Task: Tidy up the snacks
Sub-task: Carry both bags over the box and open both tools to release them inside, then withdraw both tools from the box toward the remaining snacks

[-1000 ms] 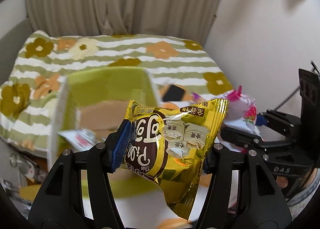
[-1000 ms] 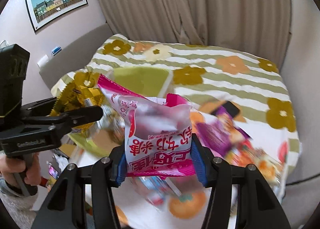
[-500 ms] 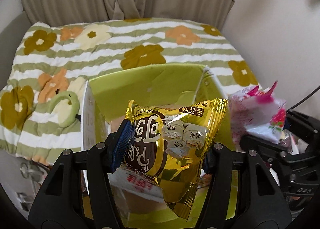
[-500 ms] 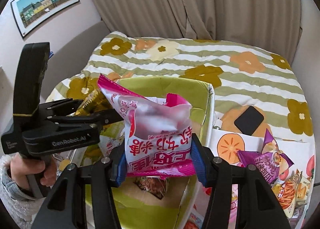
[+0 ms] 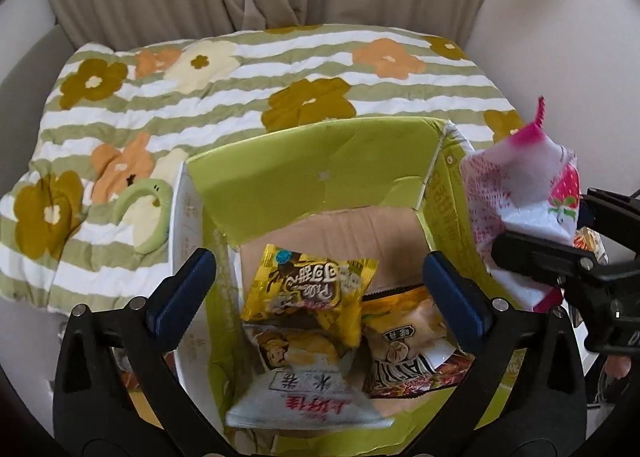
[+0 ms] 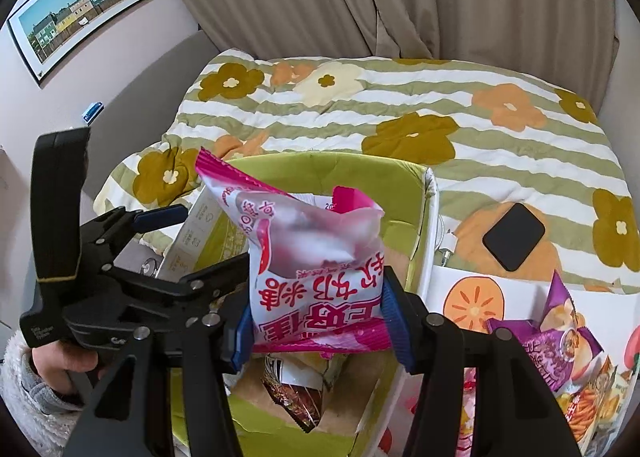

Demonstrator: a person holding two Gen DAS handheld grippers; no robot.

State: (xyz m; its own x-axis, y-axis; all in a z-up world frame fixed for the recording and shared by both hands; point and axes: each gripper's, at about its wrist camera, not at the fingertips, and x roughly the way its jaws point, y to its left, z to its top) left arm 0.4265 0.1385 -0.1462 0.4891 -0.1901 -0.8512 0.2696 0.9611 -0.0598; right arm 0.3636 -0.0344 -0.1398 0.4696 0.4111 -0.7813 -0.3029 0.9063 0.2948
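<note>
A person stands at a bed covered by a flowered, green-striped quilt (image 5: 248, 97), holding a pair of tongs in each hand over an open green cardboard box (image 5: 320, 161).

The left tongs (image 5: 320, 297) have just been opening and now stand wide apart with nothing between the pads. Directly below and between them, a yellow snack packet (image 5: 310, 289) lies in the box, resting on a white rice-cracker bag (image 5: 304, 389) and beside a dark and yellow bag (image 5: 404, 349).

The right tongs (image 6: 316, 321) are clamped on a pink and white snack bag (image 6: 312, 257), gripping its lower part from both sides. The bag stands upright above them, hanging over the box's open top and beside the left tongs.

To the right of the right tongs, more snacks wait on the bed: a purple chip bag (image 6: 560, 337) and other packets near it. A black square object (image 6: 514, 236) lies on the quilt further off.

The pink bag looks light, puffed with air and made of thin, slick film. It appears soft and crushable, so a hard squeeze could probably break what is inside or pop the seal. The crimped seam at either end, or the flat edges where the tongs already hold it, seem the safest places to grip. Once let go over the box it would likely drop and settle loosely on the bags beneath.
</note>
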